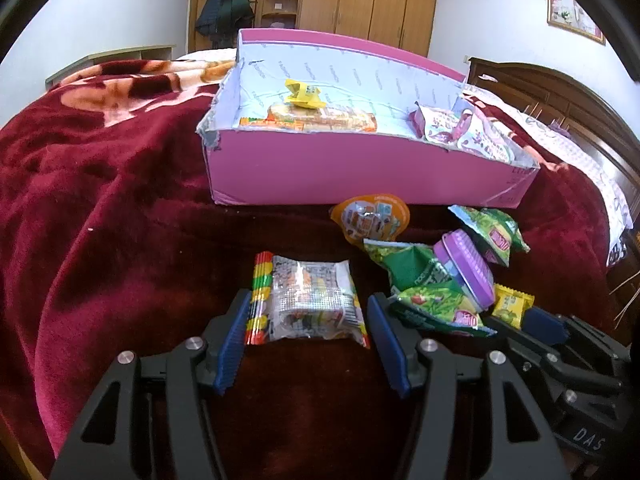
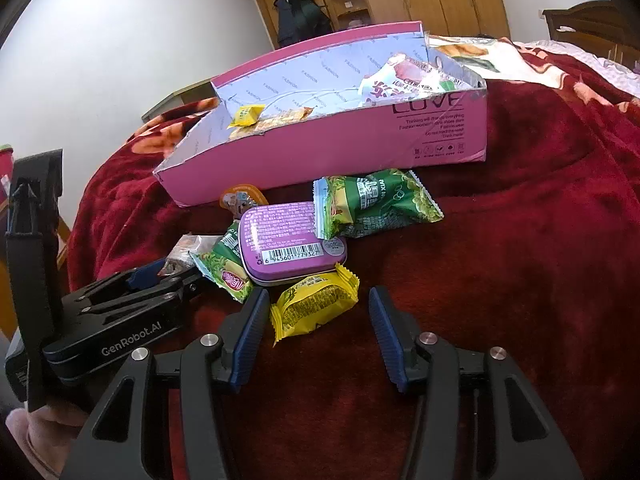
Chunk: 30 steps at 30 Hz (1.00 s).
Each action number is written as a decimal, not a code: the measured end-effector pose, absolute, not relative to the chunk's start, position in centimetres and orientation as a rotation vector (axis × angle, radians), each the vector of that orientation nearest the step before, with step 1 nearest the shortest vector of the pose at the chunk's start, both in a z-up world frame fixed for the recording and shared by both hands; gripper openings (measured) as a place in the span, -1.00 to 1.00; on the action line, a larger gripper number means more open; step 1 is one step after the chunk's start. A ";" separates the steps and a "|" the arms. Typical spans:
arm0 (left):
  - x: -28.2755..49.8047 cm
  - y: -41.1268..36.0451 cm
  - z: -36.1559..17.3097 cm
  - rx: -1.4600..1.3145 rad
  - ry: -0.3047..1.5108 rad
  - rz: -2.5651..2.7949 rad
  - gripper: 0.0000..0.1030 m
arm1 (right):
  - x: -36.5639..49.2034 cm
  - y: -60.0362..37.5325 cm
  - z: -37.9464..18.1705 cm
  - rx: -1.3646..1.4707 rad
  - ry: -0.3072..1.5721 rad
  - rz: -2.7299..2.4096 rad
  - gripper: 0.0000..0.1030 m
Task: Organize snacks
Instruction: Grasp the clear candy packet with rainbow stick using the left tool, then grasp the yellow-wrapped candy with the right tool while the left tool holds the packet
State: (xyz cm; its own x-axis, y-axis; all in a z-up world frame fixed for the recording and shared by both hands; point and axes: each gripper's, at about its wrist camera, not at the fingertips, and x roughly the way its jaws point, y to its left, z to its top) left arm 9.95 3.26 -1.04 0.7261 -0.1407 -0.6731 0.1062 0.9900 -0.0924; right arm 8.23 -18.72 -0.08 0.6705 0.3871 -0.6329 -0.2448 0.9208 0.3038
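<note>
A pink box (image 1: 320, 172) (image 2: 320, 152) sits on a red blanket and holds a yellow packet (image 1: 304, 94), biscuit packs (image 1: 320, 120) and purple-white packets (image 1: 468, 132). In front of it lie loose snacks. My left gripper (image 1: 308, 320) is open, its fingers on either side of a clear striped packet (image 1: 308, 300). My right gripper (image 2: 316, 316) is open around a small yellow packet (image 2: 312, 306) that also shows in the left wrist view (image 1: 510, 304). Behind it lie a purple tin (image 2: 292, 240) (image 1: 468, 268), green packets (image 2: 376, 204) (image 1: 436, 304) and an orange jelly cup (image 1: 372, 218).
The red blanket (image 1: 120, 220) covers the bed. A dark wooden headboard (image 1: 560, 96) is at the right, a wooden wardrobe (image 1: 360, 0) behind. The left gripper's body (image 2: 112, 320) shows at the left of the right wrist view.
</note>
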 end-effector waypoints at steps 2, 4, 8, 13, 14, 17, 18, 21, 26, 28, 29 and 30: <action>9.7 3.3 -0.9 -0.045 0.736 -0.127 0.06 | 8.1 -18.7 0.0 0.196 0.752 0.350 -0.02; 9.5 3.3 -0.8 -0.051 0.729 -0.131 -0.02 | 8.1 -18.9 0.0 0.204 0.749 0.343 -0.12; 9.2 3.5 -0.5 -0.056 0.722 -0.134 -0.15 | 8.0 -19.4 0.0 0.222 0.744 0.338 -0.21; 8.7 3.6 0.0 -0.062 0.711 -0.147 -0.21 | 7.8 -19.7 0.1 0.228 0.734 0.334 -0.32; 8.7 3.6 0.2 -0.063 0.709 -0.149 -0.21 | 7.7 -19.8 0.2 0.232 0.731 0.332 -0.35; 8.2 3.6 0.6 -0.063 0.699 -0.158 -0.22 | 7.5 -20.1 0.3 0.243 0.725 0.335 -0.41; 8.0 3.5 0.8 -0.062 0.695 -0.159 -0.22 | 7.4 -20.1 0.4 0.241 0.725 0.331 -0.48; 7.6 3.4 1.4 -0.064 0.680 -0.165 -0.23 | 7.3 -20.3 0.5 0.246 0.722 0.334 -0.50; 7.0 3.4 2.5 -0.064 0.655 -0.178 -0.22 | 6.8 -20.6 0.8 0.250 0.704 0.331 -0.52; 6.8 3.3 2.9 -0.061 0.646 -0.181 -0.22 | 6.7 -20.7 0.9 0.255 0.699 0.330 -0.52; 6.6 3.2 3.1 -0.059 0.640 -0.183 -0.22 | 6.7 -20.8 1.0 0.257 0.696 0.330 -0.52; 6.6 3.2 3.3 -0.058 0.637 -0.185 -0.22 | 6.6 -20.9 1.1 0.259 0.692 0.329 -0.52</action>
State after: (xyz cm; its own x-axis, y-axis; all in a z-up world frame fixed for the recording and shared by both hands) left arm 6.55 3.19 3.27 0.7883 -0.1891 -0.5856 0.1533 0.9820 -0.1107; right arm 6.62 -20.86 1.07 0.7218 0.3793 -0.5789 -0.2093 0.9169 0.3398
